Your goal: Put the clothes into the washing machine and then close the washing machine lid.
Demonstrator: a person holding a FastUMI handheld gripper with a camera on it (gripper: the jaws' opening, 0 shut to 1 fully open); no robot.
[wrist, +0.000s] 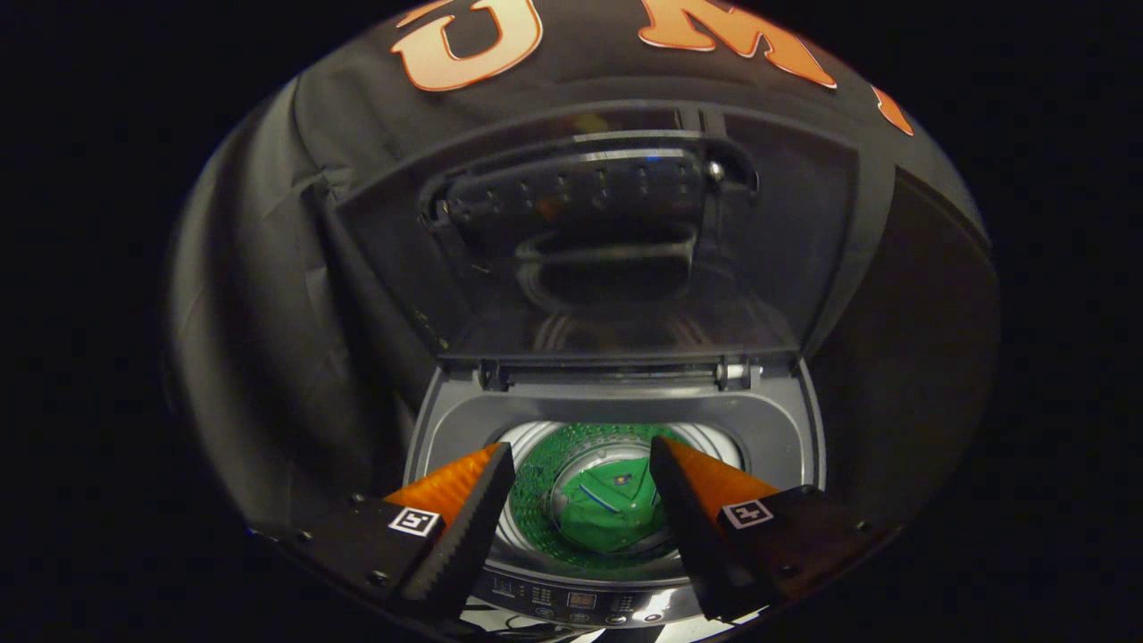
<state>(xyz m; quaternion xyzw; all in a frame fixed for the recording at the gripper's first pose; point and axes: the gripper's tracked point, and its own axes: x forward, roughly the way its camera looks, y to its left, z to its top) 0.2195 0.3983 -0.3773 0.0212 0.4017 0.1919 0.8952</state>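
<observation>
The tongs point(580, 482) were wide open and held nothing. Their two orange and black fingers point(464, 509) stood far apart, one on each side of the round hole at the top of the small grey washing machine point(616, 406). The tongs hung over the front edge of the machine and looked down into it.

A green piece of clothing with a collar and a thin blue and white stripe point(607, 509) lay at the bottom of the shiny metal drum point(536, 473). It was crumpled into a small heap. It sat between the two fingers and well below them, so the fingers did not touch it. The wall of the drum had lots of little holes and looked green from the cloth.

The big see-through lid with a dark frame point(616, 241) stood up, tipped back behind the hole. It was joined to the machine by a hinge bar along the back point(616, 371). The drum shone back faintly in the clear part of the lid.

A strip of small buttons point(580, 603) ran along the front of the machine, just under the fingers.
</observation>
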